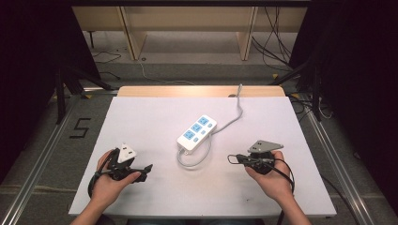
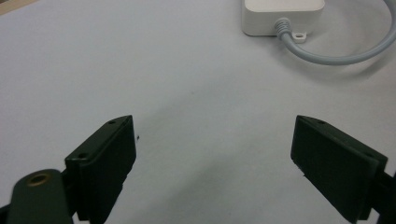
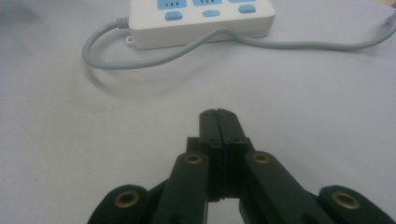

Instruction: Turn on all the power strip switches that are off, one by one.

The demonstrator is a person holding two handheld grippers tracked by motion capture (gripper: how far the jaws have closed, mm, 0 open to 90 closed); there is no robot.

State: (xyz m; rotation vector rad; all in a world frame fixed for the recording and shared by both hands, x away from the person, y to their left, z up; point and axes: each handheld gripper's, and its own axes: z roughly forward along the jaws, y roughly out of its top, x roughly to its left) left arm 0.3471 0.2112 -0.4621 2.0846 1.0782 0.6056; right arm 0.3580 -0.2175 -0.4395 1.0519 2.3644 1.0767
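Approach step: power strip (image 1: pixel 197 133) is lying mid-bench (image 1: pixel 155 117) untouched, left tongs (image 1: pixel 146 170) standing wide and empty, right tongs (image 1: pixel 231 158) pressed together holding nothing; next, likely closing in on its switches.

The power strip (image 1: pixel 197 133) is white with sky-blue socket faces and blue buttons, and its cable (image 1: pixel 233 118) is pale grey. The table (image 1: pixel 155 112) is plain white with a light wood strip at its far edge. Both tongs (image 2: pixel 215 154) (image 3: pixel 218 122) are matt black with brass-coloured rivets.
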